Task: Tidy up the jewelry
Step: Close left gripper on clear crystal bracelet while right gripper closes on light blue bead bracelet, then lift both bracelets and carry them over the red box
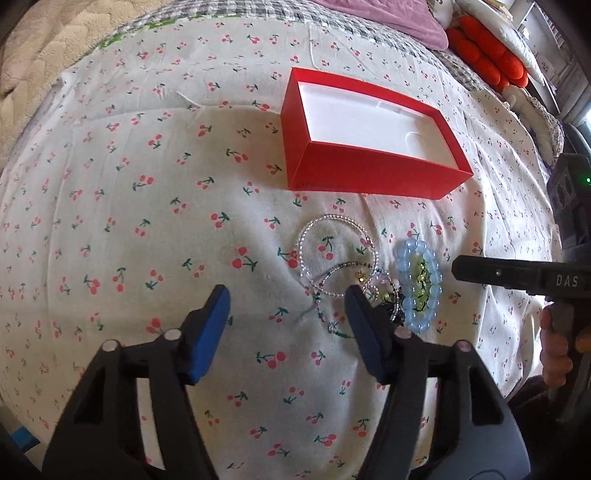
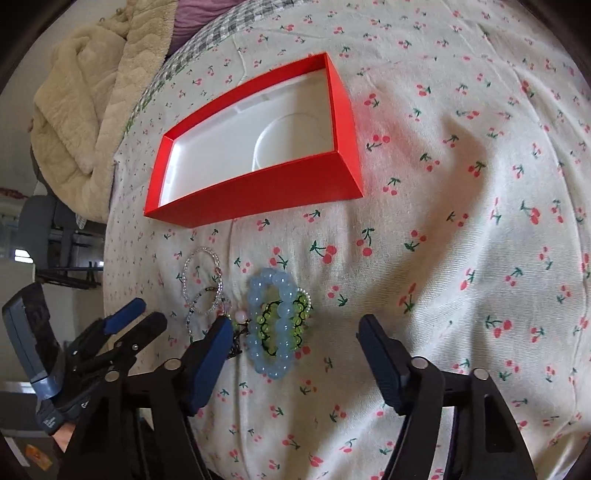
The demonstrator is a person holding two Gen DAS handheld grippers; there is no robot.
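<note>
Both tools are open and holding nothing: left tool (image 1: 288, 299), right tool (image 2: 295, 330). The bracelets (image 2: 273, 325) sit piled on the bed (image 2: 461, 221) near the empty red box (image 2: 255, 192). They're tangled, so grabbing one could drag the rest along.

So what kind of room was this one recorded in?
Most likely a bedroom: the work surface is a bed under a white cherry-print cotton sheet, with a purple pillow and a cream fleece blanket at its edges.
</note>
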